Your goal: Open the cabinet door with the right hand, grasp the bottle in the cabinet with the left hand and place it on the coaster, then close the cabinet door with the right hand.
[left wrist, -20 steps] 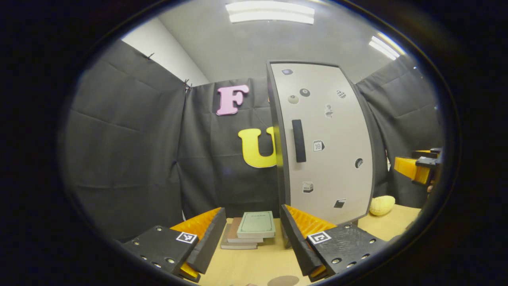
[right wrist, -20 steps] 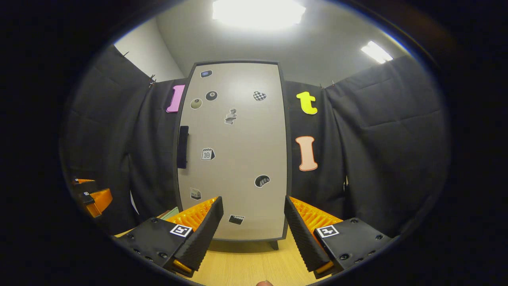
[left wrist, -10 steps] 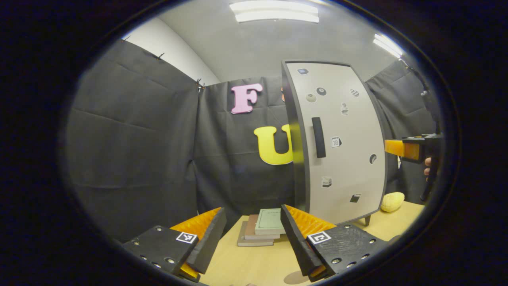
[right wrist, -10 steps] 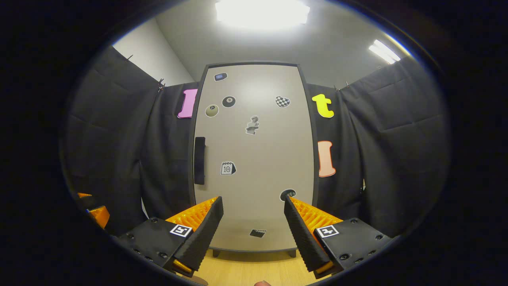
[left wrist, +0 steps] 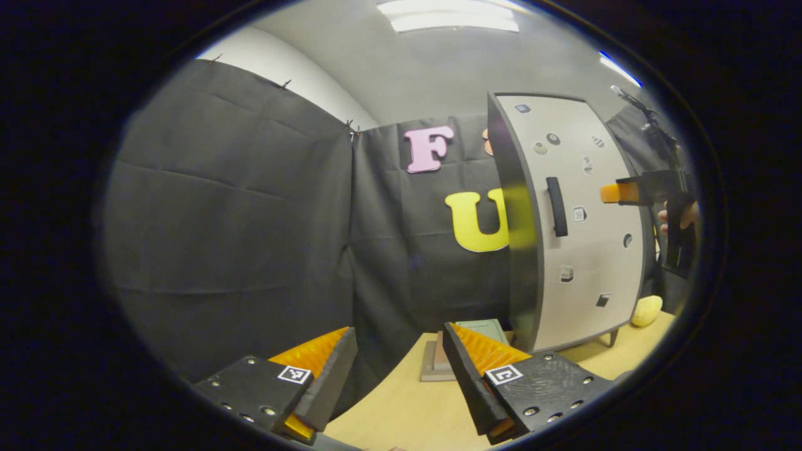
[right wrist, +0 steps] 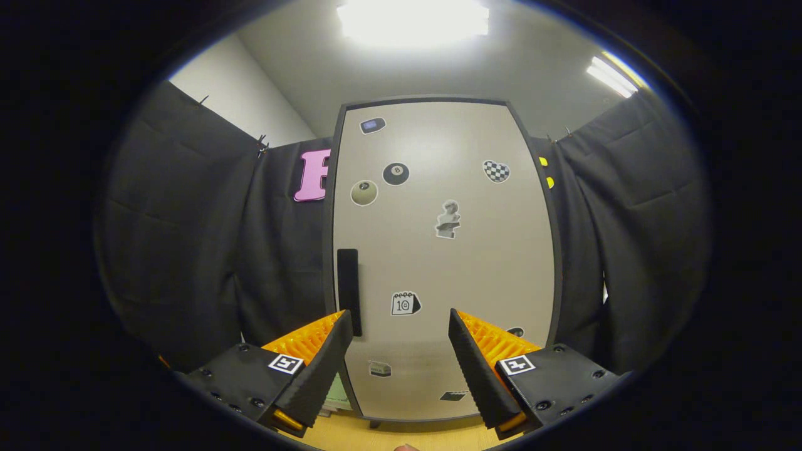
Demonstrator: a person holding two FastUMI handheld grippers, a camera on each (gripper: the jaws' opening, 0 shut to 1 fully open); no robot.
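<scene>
A tall pale cabinet (right wrist: 438, 263) with a dark frame stands on the table, and its door is closed. The door carries several stickers and a black vertical handle (right wrist: 348, 291). My right gripper (right wrist: 398, 366) is open in front of the door, with the handle just above its left finger and nothing between the fingers. In the left gripper view the cabinet (left wrist: 589, 250) is at the right with its handle (left wrist: 556, 207). There the right gripper (left wrist: 611, 193), held by a hand (left wrist: 680, 216), is level with the handle. My left gripper (left wrist: 398, 369) is open and holds nothing, low over the table.
A stack of books (left wrist: 438, 360) lies on the wooden table (left wrist: 401, 407) just left of the cabinet. A yellow lumpy object (left wrist: 645, 310) sits on the table beyond the cabinet's right side. Black cloth walls close the booth on all sides.
My right gripper has risen and moved closer to the door, so the handle now sits just above its left finger. The left gripper has turned left, shifting the cabinet rightward in its view.
</scene>
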